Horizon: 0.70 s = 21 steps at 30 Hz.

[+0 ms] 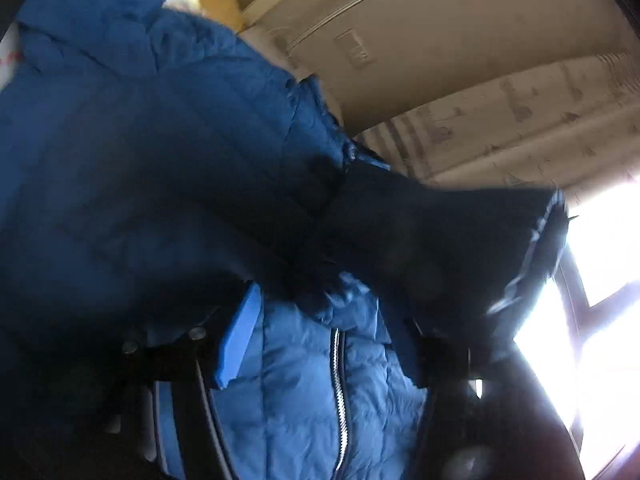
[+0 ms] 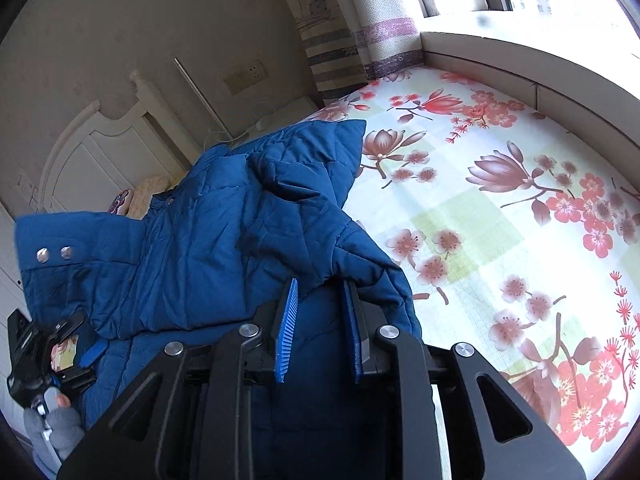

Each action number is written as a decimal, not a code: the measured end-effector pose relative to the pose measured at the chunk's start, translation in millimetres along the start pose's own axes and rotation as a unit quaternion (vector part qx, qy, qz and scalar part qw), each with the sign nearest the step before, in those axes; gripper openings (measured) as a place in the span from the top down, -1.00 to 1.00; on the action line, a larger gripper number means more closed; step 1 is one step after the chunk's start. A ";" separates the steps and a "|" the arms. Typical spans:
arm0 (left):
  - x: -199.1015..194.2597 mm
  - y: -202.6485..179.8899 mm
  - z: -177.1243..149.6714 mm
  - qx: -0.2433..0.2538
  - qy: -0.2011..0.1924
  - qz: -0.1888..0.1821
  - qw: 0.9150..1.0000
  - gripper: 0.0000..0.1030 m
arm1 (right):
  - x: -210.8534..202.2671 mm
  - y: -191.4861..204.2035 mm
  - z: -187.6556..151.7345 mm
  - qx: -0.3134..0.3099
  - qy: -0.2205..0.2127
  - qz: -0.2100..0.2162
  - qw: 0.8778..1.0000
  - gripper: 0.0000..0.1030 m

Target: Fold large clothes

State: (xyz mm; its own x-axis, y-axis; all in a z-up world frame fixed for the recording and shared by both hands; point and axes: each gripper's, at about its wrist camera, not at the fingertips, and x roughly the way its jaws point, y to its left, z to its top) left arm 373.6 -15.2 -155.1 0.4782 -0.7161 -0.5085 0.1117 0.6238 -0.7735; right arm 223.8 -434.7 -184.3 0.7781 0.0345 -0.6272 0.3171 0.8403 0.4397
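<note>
A blue quilted jacket [image 2: 200,240] lies bunched on the left part of the floral bed sheet [image 2: 500,220]. One cuff with two metal snaps [image 2: 54,254] points left. My right gripper [image 2: 320,282] is shut on a raised fold of the jacket, and the fabric runs down between its blue pads [image 2: 286,328]. In the left wrist view the jacket [image 1: 140,140] fills most of the frame, blurred and dark, with its zipper [image 1: 338,380] between the fingers. My left gripper [image 1: 328,320] stands open around that fabric, the blue pad [image 1: 240,340] bare. It also appears low on the left as the left gripper [image 2: 86,354].
A white headboard [image 2: 100,148] and a pillow [image 2: 148,192] are at the far left. A striped curtain [image 2: 360,20] and a window ledge [image 2: 520,52] border the bed's far side. A hand in a grey sleeve [image 2: 52,432] holds the left gripper. A bright window [image 1: 600,280] is at right.
</note>
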 end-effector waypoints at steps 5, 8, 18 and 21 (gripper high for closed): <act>-9.9 -2.0 15.5 0.000 -0.045 0.027 0.999 -0.45 | 0.4 0.2 0.5 -0.003 0.000 -0.002 1.000 0.59; -26.6 26.3 34.5 -0.068 -0.093 0.025 0.993 -0.11 | 0.2 0.2 0.4 -0.003 0.000 -0.001 1.000 0.59; -53.3 50.2 39.5 -0.110 -0.109 0.037 0.987 0.09 | -0.6 0.4 0.2 -0.003 -0.001 0.004 1.000 0.56; -38.4 40.9 40.1 -0.063 -0.109 0.067 0.990 0.29 | -9.3 1.4 0.0 -0.007 -0.017 0.021 1.000 0.42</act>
State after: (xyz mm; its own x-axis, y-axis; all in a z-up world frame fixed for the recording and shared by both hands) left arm 394.7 50.3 -152.1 0.6602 -0.5363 -0.5259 -0.0688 0.6540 -0.7534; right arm 217.0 -433.8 -177.8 0.8082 0.0522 -0.5866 0.2760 0.8464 0.4555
